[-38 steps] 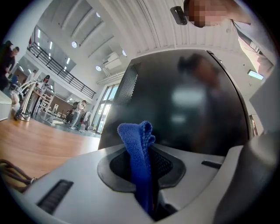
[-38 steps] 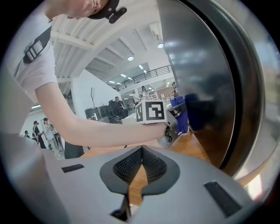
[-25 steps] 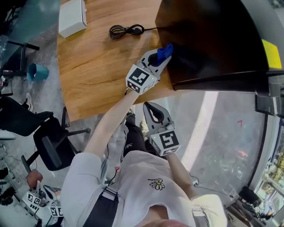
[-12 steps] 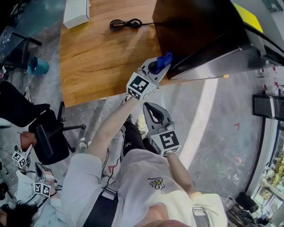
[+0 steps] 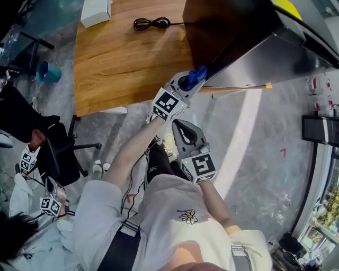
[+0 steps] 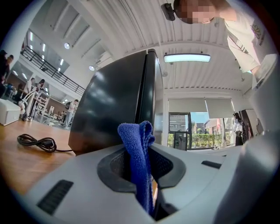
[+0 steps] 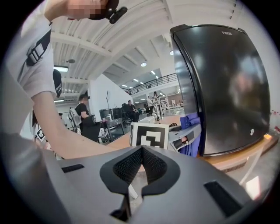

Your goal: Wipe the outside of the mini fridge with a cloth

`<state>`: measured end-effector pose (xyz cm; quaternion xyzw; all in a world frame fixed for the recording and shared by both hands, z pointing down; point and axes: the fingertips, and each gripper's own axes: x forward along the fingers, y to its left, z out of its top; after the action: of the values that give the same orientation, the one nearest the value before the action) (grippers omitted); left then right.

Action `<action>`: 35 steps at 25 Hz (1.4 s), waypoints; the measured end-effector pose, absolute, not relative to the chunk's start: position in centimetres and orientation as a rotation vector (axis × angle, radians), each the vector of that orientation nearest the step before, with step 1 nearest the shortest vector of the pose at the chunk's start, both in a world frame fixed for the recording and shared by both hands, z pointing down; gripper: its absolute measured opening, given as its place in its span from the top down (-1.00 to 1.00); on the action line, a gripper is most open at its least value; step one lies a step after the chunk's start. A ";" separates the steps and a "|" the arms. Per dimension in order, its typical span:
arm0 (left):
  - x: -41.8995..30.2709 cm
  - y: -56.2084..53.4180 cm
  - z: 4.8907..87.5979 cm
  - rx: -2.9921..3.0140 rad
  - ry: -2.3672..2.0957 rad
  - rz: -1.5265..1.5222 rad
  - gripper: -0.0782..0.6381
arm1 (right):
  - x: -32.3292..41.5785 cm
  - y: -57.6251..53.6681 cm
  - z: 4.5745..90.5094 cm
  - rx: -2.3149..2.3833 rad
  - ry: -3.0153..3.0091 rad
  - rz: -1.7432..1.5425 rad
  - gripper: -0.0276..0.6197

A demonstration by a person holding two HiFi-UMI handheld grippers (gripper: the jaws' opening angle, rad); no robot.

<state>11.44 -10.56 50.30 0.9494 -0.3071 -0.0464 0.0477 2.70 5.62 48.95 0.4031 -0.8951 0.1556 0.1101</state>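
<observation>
We hold left tool [image 5: 189,80] clenched on blue fluffy cloth [image 5: 197,73] | just ahead: glossy black mini fridge [image 5: 233,32] corner at wooden table [image 5: 127,58] edge | right tool [image 5: 181,128] closed, empty, over open grey floor [image 5: 254,159]

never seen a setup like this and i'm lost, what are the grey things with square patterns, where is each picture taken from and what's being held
No robot here: a person holds a two-jaw gripper in each hand. The head view looks steeply down from a camera on the person's head; the other two come from cameras riding on each gripper, looking along its jaws. The patterned cubes are part of the grippers. The left gripper is shut on a blue cloth beside a corner of the black mini fridge. The right gripper is shut and empty, near the person's body. The fridge stands on a wooden table, along with a black cable and a white box.
</observation>
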 end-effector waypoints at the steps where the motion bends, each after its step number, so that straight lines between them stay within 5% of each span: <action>1: 11.6 -10.3 50.3 2.895 -0.934 -0.139 0.60 | 3.0 5.7 49.0 1.189 -2.629 0.457 0.88; 15: 11.6 -6.9 49.9 2.857 -0.922 -0.166 0.60 | 6.7 6.5 48.1 1.282 -2.581 0.439 0.88; 35: -4.8 -3.8 28.4 2.716 -1.508 -0.370 0.60 | 8.2 -1.7 33.1 1.623 -2.681 0.148 0.88</action>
<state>-4.78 -3.79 28.40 0.8681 -0.4820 -0.1183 0.0065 8.24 -1.75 33.14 0.5174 -0.8545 0.0472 0.0023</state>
